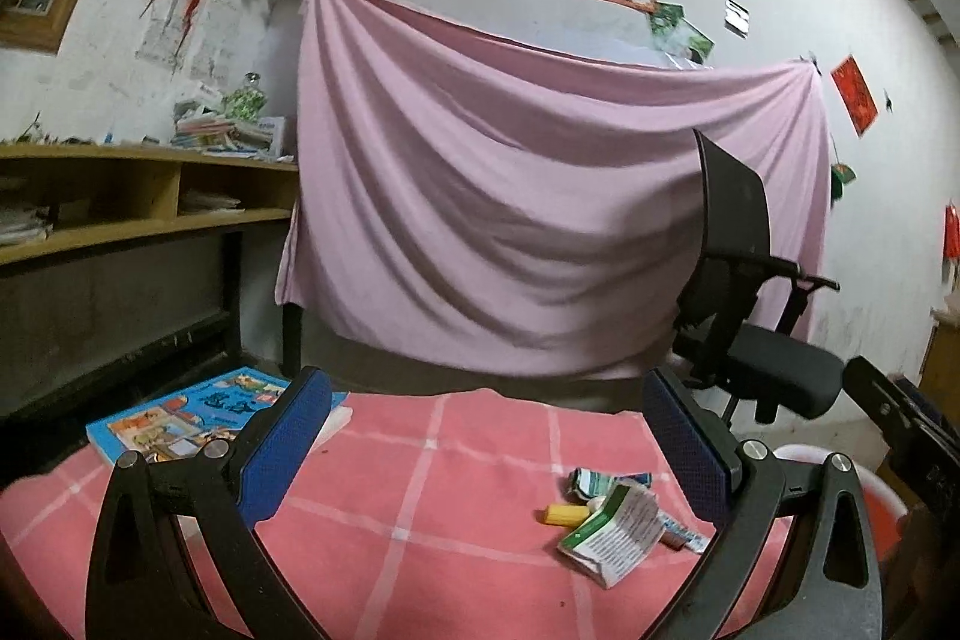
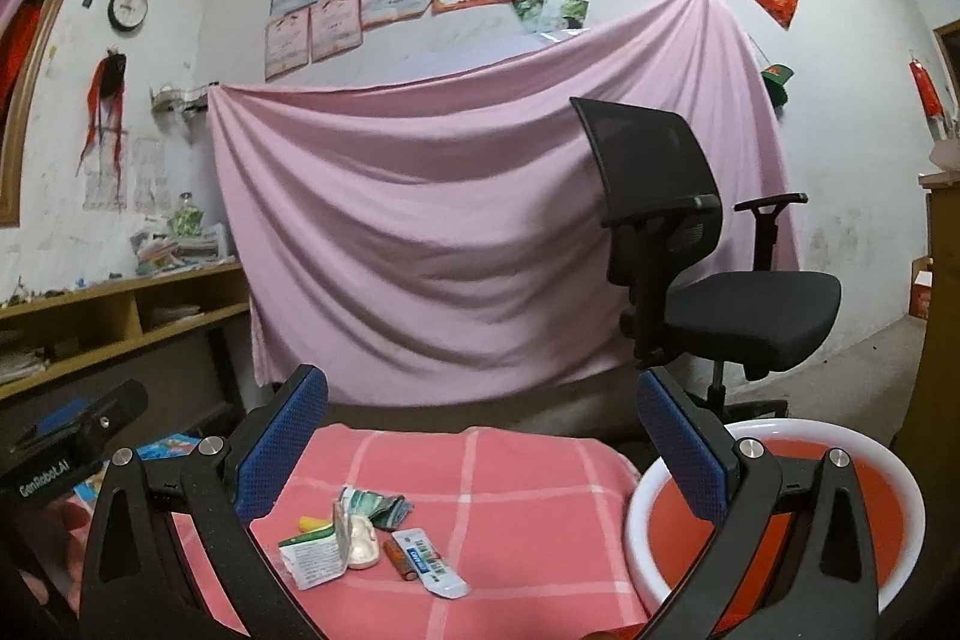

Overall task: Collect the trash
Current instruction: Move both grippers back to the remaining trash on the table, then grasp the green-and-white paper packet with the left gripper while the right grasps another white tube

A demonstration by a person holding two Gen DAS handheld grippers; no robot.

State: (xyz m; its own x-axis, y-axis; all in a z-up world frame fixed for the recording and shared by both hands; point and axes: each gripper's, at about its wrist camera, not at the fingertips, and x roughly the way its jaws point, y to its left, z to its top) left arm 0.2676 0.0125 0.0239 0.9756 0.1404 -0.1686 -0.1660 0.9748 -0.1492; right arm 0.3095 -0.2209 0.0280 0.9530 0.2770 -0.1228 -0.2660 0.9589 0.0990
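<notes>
- While both tools hover over the pink checked cloth [image 2: 510, 490], the trash lies in one small heap on it, toward the side nearest the white bowl [image 2: 648, 484].
- The left gripper [image 1: 489, 451] has its blue pads spread wide with nothing between them; the heap sits low and to the right of it, near its right finger.
- The right gripper [image 2: 483, 451] is likewise spread wide and empty; the heap sits below the gap, closer to its left finger.
- In the heap: a torn green-and-white paper packet [image 2: 312, 556], a yellow tube [image 2: 312, 523], a white plastic case [image 2: 363, 541], crumpled green wrappers [image 2: 378, 505], a blue-and-white sachet [image 2: 432, 565] and a brown battery [image 2: 399, 556] touching the sachet.
- The bowl, red inside, stands just beside the cloth, apart from the heap.
- A picture book [image 1: 204, 415] lies at the cloth's far left corner, well apart from the heap.
- A black office chair [image 2: 708, 268] stands behind the bowl.
</notes>
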